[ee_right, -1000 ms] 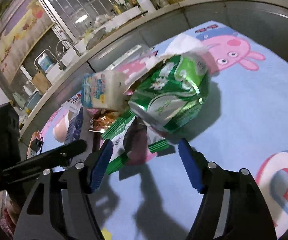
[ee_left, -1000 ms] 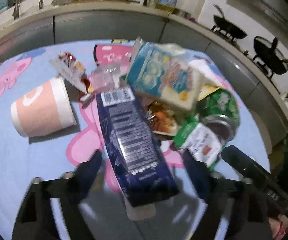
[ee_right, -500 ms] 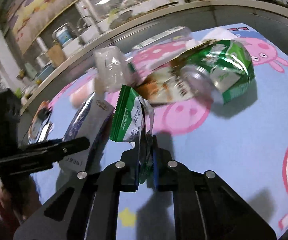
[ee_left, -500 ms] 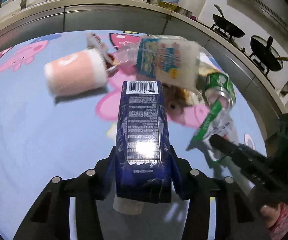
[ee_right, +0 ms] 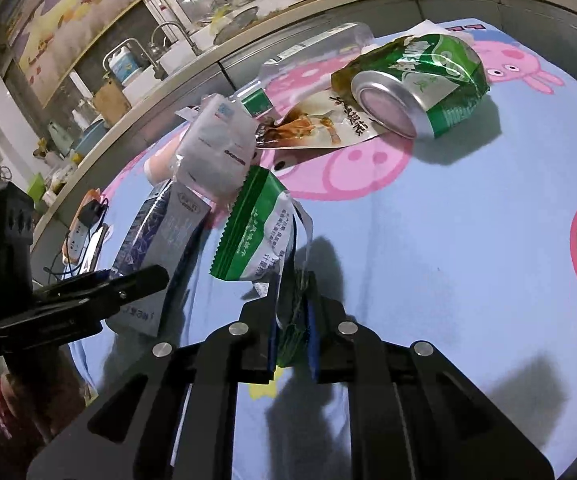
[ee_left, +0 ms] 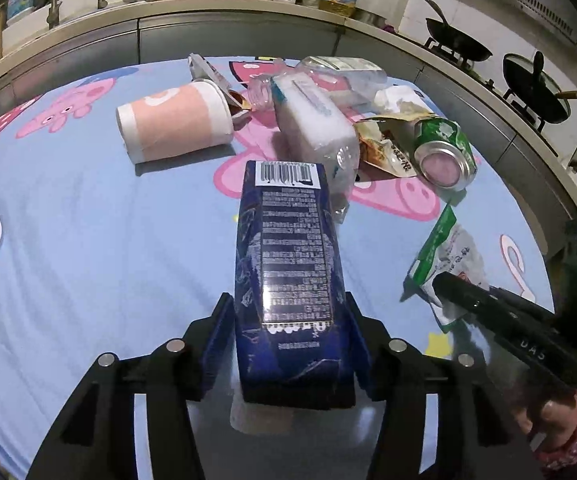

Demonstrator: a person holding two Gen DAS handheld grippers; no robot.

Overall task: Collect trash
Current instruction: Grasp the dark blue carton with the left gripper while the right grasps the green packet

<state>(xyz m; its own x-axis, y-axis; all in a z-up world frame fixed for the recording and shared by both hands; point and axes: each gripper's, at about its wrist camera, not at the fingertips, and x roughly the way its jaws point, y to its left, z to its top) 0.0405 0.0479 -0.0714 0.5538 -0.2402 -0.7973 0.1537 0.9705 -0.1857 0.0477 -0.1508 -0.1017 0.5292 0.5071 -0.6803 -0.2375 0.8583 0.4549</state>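
A dark blue carton (ee_left: 292, 248) with a barcode end stands between the fingers of my left gripper (ee_left: 288, 304). The pads touch both of its sides while the jaws are opening a little. The same carton (ee_right: 168, 232) shows in the right wrist view, left of centre. My right gripper (ee_right: 293, 292) pinches the tail of a green and white wrapper (ee_right: 256, 232), its jaws opening very slightly. That wrapper (ee_left: 444, 256) hangs from the right gripper's tip (ee_left: 448, 284) at the right of the left wrist view.
On the blue cartoon tablecloth (ee_left: 88, 220) lie a pink paper cup (ee_left: 176, 120), a white tissue pack (ee_left: 312, 116), a snack pouch (ee_left: 388, 148), a dented green can (ee_left: 444, 152) and a clear bottle (ee_left: 340, 68). A kitchen counter curves behind. A power strip (ee_right: 84, 236) lies left.
My left gripper closed around the blue carton and drew it back from the pile. My right gripper shut on the green wrapper and pulled it away from the can.
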